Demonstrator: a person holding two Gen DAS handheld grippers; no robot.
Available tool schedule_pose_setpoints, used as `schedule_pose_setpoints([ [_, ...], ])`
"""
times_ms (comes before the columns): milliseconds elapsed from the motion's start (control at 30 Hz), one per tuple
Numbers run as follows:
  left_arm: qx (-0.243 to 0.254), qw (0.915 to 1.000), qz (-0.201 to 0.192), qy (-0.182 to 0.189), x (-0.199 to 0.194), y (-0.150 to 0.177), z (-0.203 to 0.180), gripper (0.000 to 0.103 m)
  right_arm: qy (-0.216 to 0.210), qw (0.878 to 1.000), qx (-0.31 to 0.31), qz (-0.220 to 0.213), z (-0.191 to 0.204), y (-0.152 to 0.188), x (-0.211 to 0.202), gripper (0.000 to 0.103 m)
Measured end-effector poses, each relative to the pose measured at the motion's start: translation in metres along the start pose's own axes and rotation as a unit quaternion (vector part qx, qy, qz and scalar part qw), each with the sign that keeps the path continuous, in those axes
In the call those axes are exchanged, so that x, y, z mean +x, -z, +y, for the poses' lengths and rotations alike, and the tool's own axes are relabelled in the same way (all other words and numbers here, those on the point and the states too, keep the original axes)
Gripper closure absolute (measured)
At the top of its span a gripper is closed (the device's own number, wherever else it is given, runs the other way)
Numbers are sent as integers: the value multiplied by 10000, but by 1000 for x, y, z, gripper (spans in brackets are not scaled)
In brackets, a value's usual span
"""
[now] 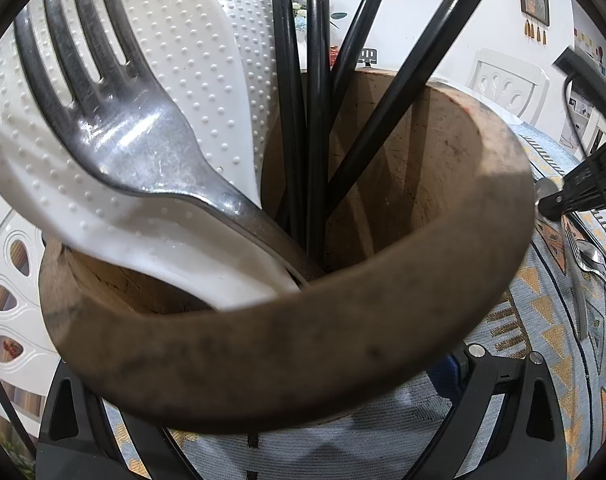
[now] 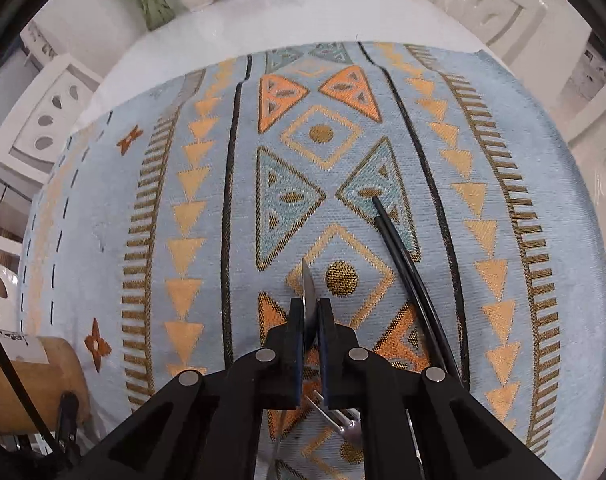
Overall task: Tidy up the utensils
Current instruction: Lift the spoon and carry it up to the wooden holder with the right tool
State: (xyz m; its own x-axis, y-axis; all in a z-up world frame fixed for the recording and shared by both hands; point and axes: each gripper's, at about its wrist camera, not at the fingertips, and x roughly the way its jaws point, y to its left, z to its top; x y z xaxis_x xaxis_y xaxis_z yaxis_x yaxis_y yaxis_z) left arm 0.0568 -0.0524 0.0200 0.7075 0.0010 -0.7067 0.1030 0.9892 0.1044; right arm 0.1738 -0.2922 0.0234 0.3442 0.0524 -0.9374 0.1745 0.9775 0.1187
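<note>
**Right claw clamps a knife blade; left claw holds the wooden pot**

The right claw [image 2: 311, 312] is pressed together on a thin silver metal knife [image 2: 307, 286], whose pointed tip juts just beyond the fingertips over the blue patterned cloth [image 2: 207, 184] on the desk. Two black chopsticks [image 2: 403, 252] lie on the cloth just right of this claw. Under it, a silver fork [image 2: 335, 420] shows partly.

The left claw [image 1: 287, 452] sits around the base of a round brown wooden utensil holder [image 1: 343, 340]; whether its fingers press the wall I cannot tell. Inside stand a white dotted plastic rice paddle [image 1: 191, 80], a grey metal fork [image 1: 143, 148] leaning on it, and several black sticks [image 1: 315, 120].
</note>
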Motion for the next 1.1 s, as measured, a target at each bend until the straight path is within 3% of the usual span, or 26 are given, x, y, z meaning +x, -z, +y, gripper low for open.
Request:
schedule_pose_setpoints([
  [133, 2, 10000, -1, -2, 0, 0, 0, 4, -123, 9989, 134, -442, 4, 18, -35, 99],
  [433, -17, 10000, 55, 43, 3, 0, 2, 4, 522, 9860, -204, -1572, 41, 76, -140, 99],
  [733, -23, 10000, 63, 49, 2, -1, 4, 4, 741, 9714, -611, -2172, 73, 101, -200, 99],
  [1100, -22, 10000, 57, 43, 1, -2, 5, 4, 729, 9614, -893, -2498, 98, 115, -238, 99],
])
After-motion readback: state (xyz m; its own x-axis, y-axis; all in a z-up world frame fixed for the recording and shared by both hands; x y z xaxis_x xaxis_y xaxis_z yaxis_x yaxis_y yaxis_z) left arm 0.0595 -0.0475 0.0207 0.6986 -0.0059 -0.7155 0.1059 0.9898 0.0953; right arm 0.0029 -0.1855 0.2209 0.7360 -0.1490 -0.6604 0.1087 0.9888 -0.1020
